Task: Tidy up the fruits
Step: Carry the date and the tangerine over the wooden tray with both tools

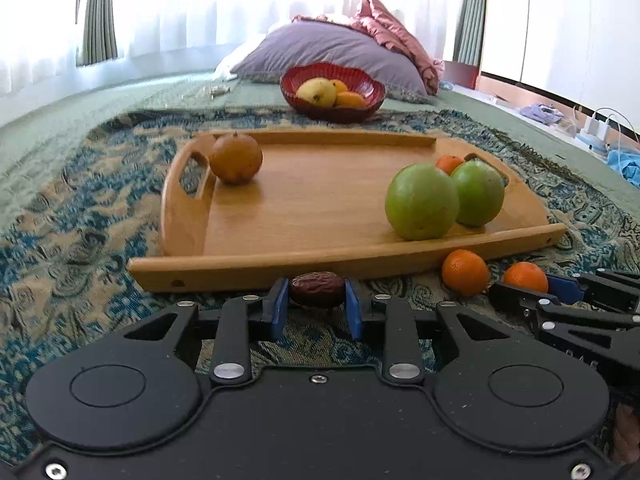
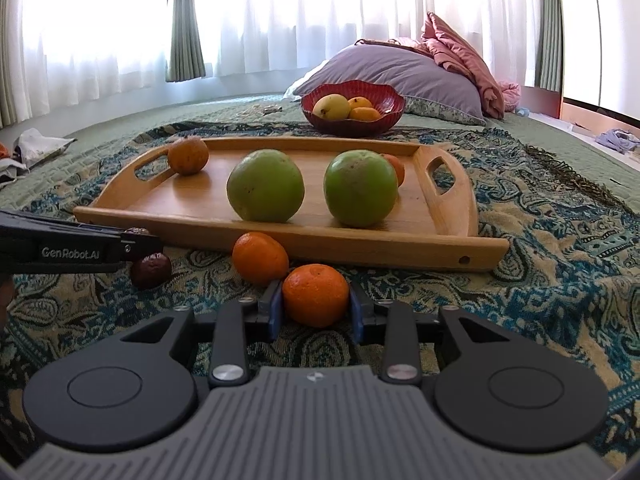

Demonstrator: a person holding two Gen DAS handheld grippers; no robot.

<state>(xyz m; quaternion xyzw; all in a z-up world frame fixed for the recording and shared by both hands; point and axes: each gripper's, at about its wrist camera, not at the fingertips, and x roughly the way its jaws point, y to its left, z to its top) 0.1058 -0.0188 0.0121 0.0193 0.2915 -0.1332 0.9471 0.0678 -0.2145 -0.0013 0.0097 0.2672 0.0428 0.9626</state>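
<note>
We grasp a date (image 1: 317,289) in the left gripper (image 1: 317,304) and a mandarin (image 2: 315,294) in the right gripper (image 2: 315,312), both clenched at the tray's (image 1: 256,266) near edge, for sorting

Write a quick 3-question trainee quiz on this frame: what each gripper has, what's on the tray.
1. True or false: the left gripper has its jaws on a date.
2. Multiple choice: the right gripper has its jaws around A) a green fruit, B) a tangerine, C) the pomegranate.
3. Fill in: on the wooden tray stand ___ large green fruits, the left green fruit and the right green fruit.

Key: 1 true. 2 B; a second tangerine lies loose on the blanket beside it. 3 two; the pomegranate sits at the tray's left end, and the red bowl behind holds more fruit.
</note>
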